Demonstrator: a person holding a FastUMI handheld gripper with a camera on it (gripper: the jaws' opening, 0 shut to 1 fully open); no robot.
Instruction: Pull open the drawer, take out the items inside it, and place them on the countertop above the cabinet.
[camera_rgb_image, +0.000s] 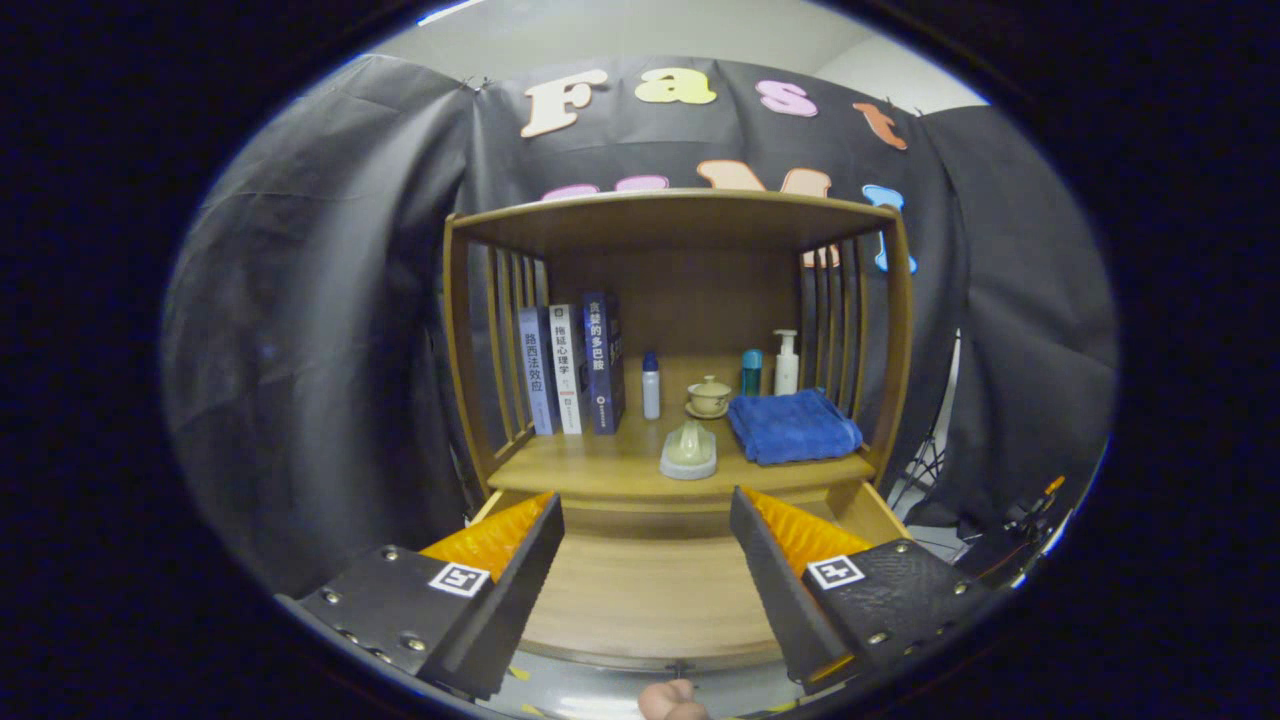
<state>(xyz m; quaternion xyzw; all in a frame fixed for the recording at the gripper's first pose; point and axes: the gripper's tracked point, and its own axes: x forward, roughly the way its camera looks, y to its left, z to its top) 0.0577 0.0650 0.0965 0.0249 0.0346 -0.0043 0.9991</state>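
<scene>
Drawer (650, 590) pulled out below the counter (600, 465), its wooden floor showing between and under the gripper (645, 520) fingers. Gripper fingers spread wide apart, holding nothing, hovering over the drawer. On the counter above: folded blue towel (793, 427) at right, small grey-green dish (688, 450) near front centre, lidded teacup (709, 396) behind it. Further back: white bottle (651, 384), teal bottle (751, 372), pump bottle (786, 362). Three books (570, 368) upright at left.
</scene>
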